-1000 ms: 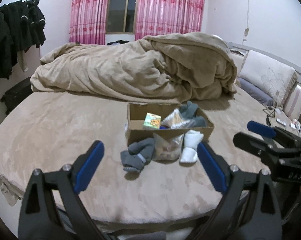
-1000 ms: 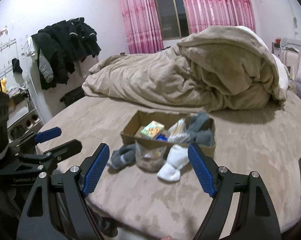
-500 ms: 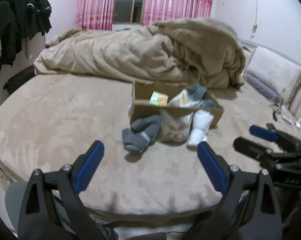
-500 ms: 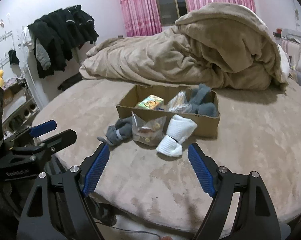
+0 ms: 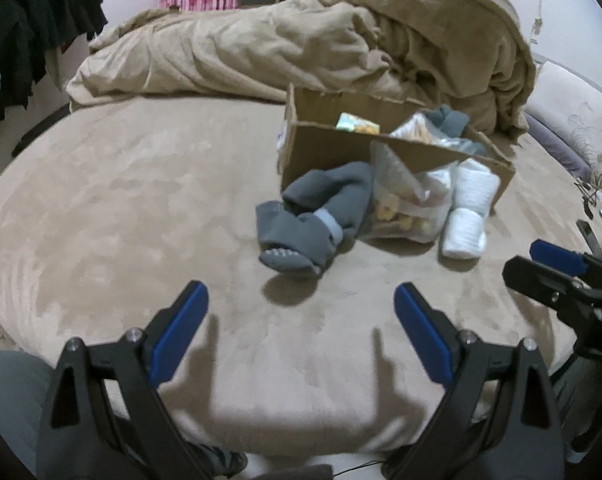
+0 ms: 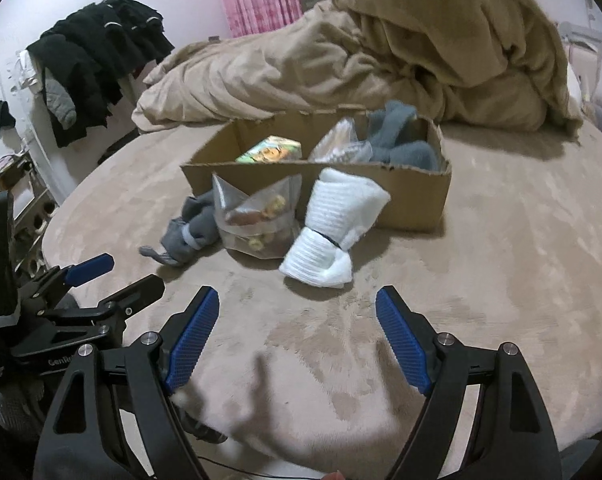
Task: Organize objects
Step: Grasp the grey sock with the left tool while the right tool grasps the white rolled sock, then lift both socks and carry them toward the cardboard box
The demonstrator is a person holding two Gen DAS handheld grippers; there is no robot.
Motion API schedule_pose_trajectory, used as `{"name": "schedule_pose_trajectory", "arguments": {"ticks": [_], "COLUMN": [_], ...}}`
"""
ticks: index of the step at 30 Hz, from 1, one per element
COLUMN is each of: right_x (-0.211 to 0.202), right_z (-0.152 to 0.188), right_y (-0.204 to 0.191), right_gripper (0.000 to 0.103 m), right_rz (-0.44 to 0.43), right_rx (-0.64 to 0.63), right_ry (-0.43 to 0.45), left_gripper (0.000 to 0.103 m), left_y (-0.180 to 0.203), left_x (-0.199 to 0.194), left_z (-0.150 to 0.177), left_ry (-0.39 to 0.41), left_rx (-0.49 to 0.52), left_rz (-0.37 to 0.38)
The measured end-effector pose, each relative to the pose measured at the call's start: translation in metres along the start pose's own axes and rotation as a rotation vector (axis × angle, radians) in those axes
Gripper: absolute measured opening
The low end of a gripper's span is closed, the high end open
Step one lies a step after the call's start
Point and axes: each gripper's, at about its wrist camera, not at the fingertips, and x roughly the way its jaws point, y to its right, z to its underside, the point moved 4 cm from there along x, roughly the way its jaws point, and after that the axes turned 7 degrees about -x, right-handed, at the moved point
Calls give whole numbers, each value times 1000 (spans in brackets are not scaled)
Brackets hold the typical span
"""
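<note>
- Both grippers have moved in toward the bed (image 5: 101, 208) over the last second; the things in front of the box now look much nearer in both wrist views.
- The left gripper (image 5: 301, 312) has its jaws spread wide and holds nothing; the gray socks (image 5: 313, 220) lie just ahead of it.
- The right gripper (image 6: 297, 328) is likewise spread and empty, pointed at the white socks (image 6: 333, 232).
- Between those 2 bundles a clear snack bag (image 6: 261, 220) leans on the cardboard box (image 6: 413, 196), which already holds a few items.
- The reach looks begun, yet nothing is gripped; 3 things are left outside the box.
</note>
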Motion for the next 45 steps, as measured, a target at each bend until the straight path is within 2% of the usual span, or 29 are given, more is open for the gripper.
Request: {"name": "schedule_pose_trajectory", "arguments": {"ticks": [7, 15, 23, 26, 27, 28, 31, 36, 45], "right_x": [27, 54, 70, 68, 67, 66, 62, 49, 14], "right_z": [-8, -19, -18, -18, -18, -18, -17, -20, -23], "right_y": [16, 25, 34, 34, 34, 33, 30, 29, 23], "right_gripper": [83, 83, 82, 67, 54, 47, 45, 44, 44], "right_rz": [24, 21, 8, -11, -20, -21, -23, -18, -4], "right_rx": [30, 46, 74, 73, 73, 71, 60, 59, 48], "right_ry": [-10, -21, -37, -25, -24, -25, -21, -6, 36], "left_gripper": [95, 95, 95, 83, 74, 65, 50, 35, 30], "left_y": [-8, -9, -2, 1, 3, 5, 9, 5, 5], "left_x": [28, 51, 69, 67, 65, 63, 58, 48, 14], "left_z": [-4, -21, -28, -28, -28, -28, -27, -28, -22], "left_ry": [-27, 12, 21, 33, 38, 42, 49, 39, 49], "left_rx": [-50, -16, 30, 53, 66, 78, 94, 45, 17], "left_rz": [11, -47, -66, -58, -52, -44, -34, 30, 82]}}
